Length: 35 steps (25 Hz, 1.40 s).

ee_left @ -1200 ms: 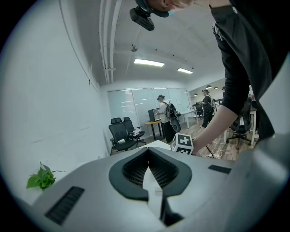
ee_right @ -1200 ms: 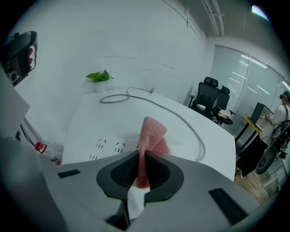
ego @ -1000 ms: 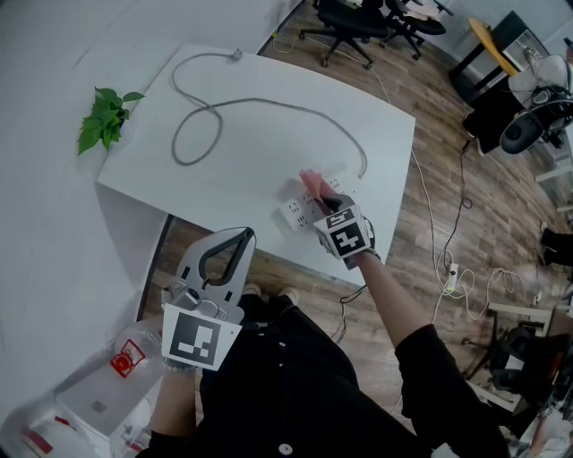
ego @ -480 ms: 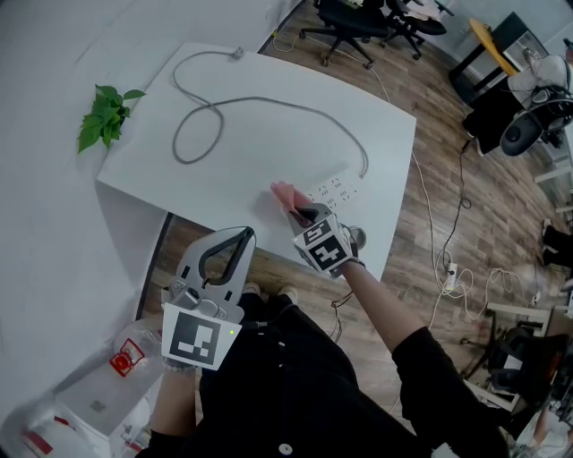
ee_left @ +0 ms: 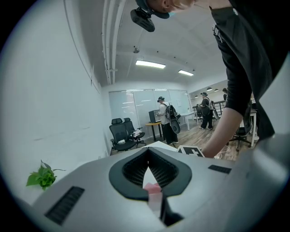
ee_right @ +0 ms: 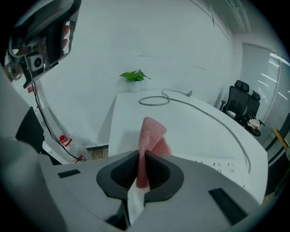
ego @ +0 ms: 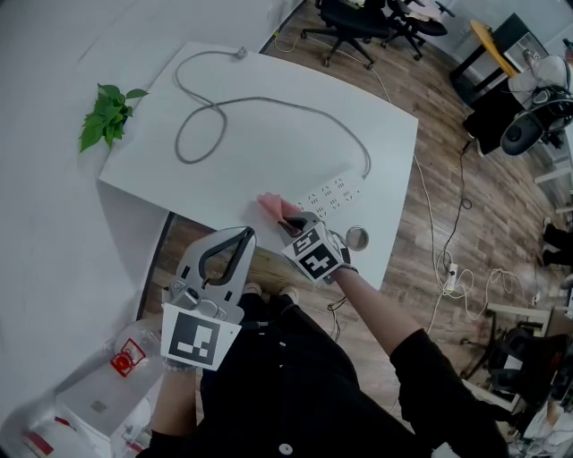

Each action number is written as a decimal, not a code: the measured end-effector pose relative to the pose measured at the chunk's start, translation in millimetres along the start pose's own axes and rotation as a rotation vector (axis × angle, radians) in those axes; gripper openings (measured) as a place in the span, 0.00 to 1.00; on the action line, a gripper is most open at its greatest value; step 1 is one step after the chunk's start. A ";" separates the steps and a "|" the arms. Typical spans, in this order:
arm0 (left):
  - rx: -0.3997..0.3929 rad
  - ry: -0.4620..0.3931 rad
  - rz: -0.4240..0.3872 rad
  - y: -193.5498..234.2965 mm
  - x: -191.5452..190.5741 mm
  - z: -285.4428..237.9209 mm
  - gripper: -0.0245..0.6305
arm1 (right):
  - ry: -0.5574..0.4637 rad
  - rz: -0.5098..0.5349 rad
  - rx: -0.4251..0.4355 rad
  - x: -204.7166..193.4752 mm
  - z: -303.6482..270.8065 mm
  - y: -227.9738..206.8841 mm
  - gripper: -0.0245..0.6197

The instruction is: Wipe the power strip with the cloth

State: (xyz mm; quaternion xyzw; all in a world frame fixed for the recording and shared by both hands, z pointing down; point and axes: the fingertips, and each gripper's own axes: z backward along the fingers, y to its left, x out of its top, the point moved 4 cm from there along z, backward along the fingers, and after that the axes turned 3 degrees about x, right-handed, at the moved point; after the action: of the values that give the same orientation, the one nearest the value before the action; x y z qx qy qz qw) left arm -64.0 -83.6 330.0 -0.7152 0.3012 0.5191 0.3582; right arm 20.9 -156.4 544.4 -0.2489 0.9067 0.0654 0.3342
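Power strip (ego: 333, 192) lies flat nr the front edge of the white surface (ego: 260, 152), long axis running approx 8 to 2 o'clock in the head view; its grey cord (ego: 269, 106) leaves the far end and loops off toward 10 o'clock. Pink cloth (ego: 276, 208) sits just off the strip's near end, at its 8 o'clock, not on it; can't tell if it's pressing the surface. Right hand-held gripper (ego: 294, 224) has its jaws clamped tight on the cloth, folded end poking out past the tips (clear in the right gripper view: cloth (ee_right: 152, 136), strip (ee_right: 226, 165) at 4 o'clock of it). Looks like a gap btwn wipe strokes, cloth off the end of the strip. Next move prob calls for swinging the cloth back toward 2 o'clock, laying it on the socket face and dragging lengthwise w/ light pressure so the loose strip doesn't skid off the edge. Left hand-held gripper (ego: 235, 240) is idle below the surface edge at 6 o'clock, tips together, gripping nothing, so nothing pins the strip. Plant (ego: 106, 116) at 10 o'clock and the office chairs (ego: 354, 20) are well apart; only the cord could snag.
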 end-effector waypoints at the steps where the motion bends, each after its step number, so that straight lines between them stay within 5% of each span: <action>1: 0.000 -0.004 -0.001 0.8 -0.1 0.3 0.06 | -0.004 -0.003 -0.002 0.6 -0.7 0.1 0.11; 13: -0.043 -0.032 -0.016 2.1 8.9 -3.2 0.06 | -0.136 -0.097 -0.153 14.7 43.7 -12.6 0.11; 35: -0.232 -0.138 -0.084 -24.7 41.2 -40.2 0.06 | -0.433 -0.248 -0.525 15.1 214.8 -25.4 0.11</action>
State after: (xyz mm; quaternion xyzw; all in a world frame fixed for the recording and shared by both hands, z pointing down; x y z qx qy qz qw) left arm -11.4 -105.3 303.6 -0.7263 0.1834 0.5831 0.3144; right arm 146.8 -123.4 370.9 -0.4149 0.7300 0.3060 0.4487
